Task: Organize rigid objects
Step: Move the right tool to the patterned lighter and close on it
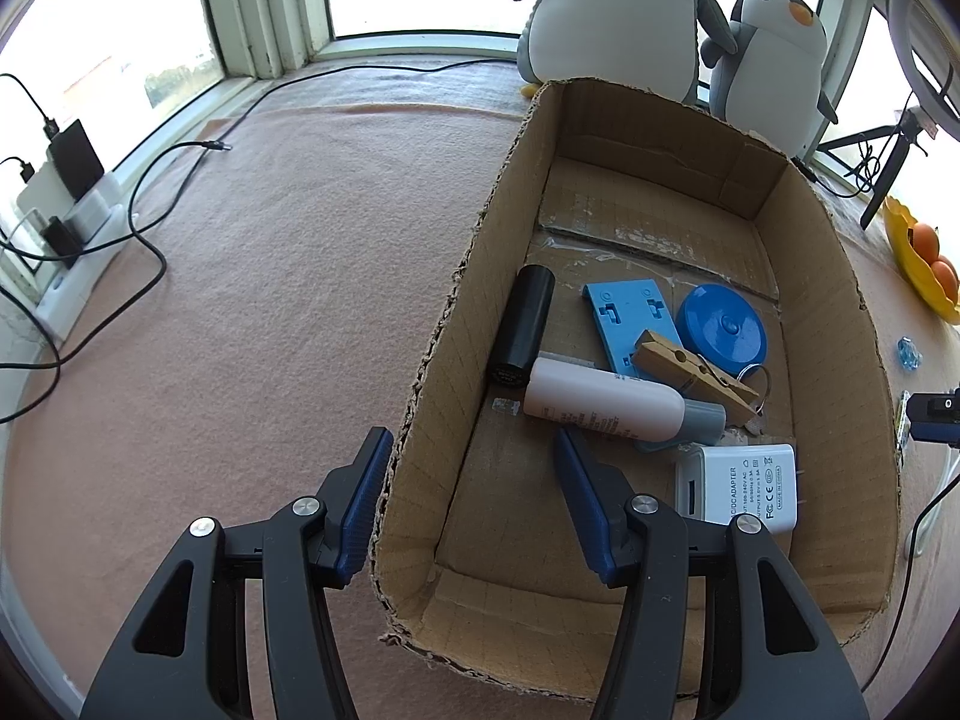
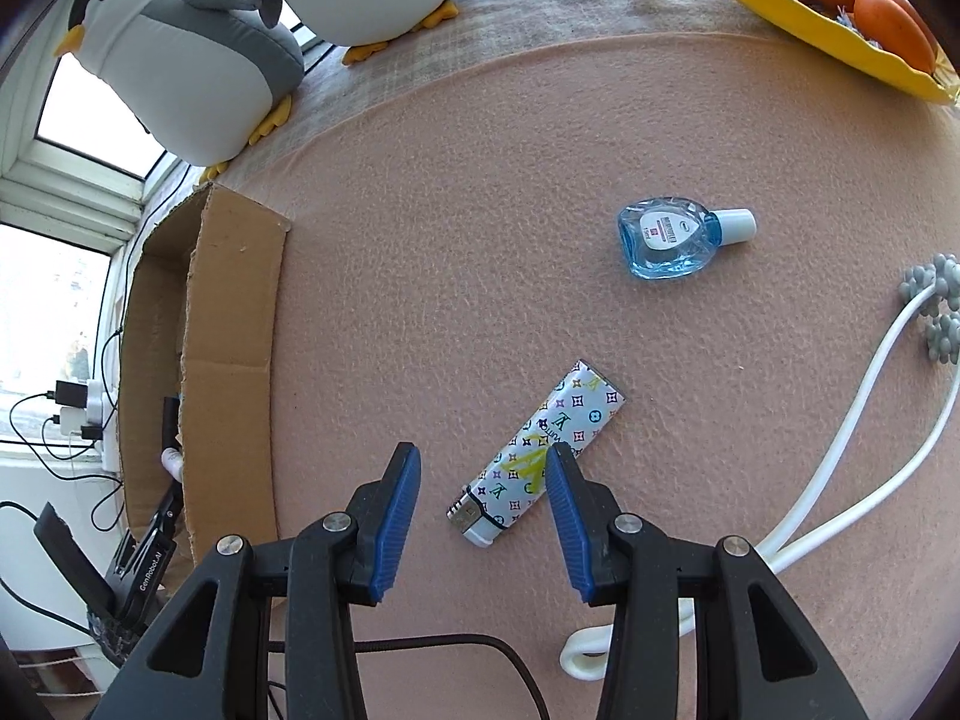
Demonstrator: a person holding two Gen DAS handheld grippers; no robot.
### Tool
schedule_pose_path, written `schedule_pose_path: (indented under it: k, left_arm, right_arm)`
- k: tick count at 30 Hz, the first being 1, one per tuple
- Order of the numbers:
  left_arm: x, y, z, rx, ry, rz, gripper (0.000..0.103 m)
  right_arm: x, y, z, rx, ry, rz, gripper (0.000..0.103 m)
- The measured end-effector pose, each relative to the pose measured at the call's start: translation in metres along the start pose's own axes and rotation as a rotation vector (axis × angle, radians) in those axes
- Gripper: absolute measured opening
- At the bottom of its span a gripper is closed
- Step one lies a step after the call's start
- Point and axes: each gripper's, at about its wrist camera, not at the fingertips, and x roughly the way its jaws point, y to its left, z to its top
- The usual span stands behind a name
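Observation:
A cardboard box (image 1: pixel 474 276) on the pink cloth holds a black cylinder (image 1: pixel 523 324), a white bottle (image 1: pixel 600 399), a blue bracket (image 1: pixel 633 315), a blue round tape measure (image 1: pixel 723 327), a wooden clothespin (image 1: pixel 696 375) and a white adapter (image 1: pixel 744 489). My left gripper (image 1: pixel 474 450) is open and empty, straddling the box's left wall. My right gripper (image 2: pixel 483 459) is open over a patterned lighter (image 2: pixel 537 450) lying on the cloth. A small blue bottle (image 2: pixel 675 240) lies farther right. The box (image 2: pixel 234 360) stands to the left.
Two plush penguins (image 1: pixel 624 18) stand behind the box. A yellow tray with oranges (image 2: pixel 798 12) is at the far right. White cord (image 2: pixel 840 450) and grey clip (image 2: pixel 939 312) lie right. Power strip and black cables (image 1: pixel 78 222) lie left.

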Motion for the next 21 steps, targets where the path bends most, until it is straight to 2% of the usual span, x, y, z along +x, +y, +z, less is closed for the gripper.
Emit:
schedule_pose_path:
  k: [14,21]
  left_arm:
    - [0.0,-0.001,-0.001,-0.003,-0.001,-0.003,0.056]
    - [0.0,-0.001,-0.001,-0.005,-0.001,-0.004,0.056]
  right_arm:
    - [0.013,-0.006,0.003,0.011,0.028,-0.042,0.04]
    - [0.02,0.013,0.009,-0.053,0.023,-0.084,0.039]
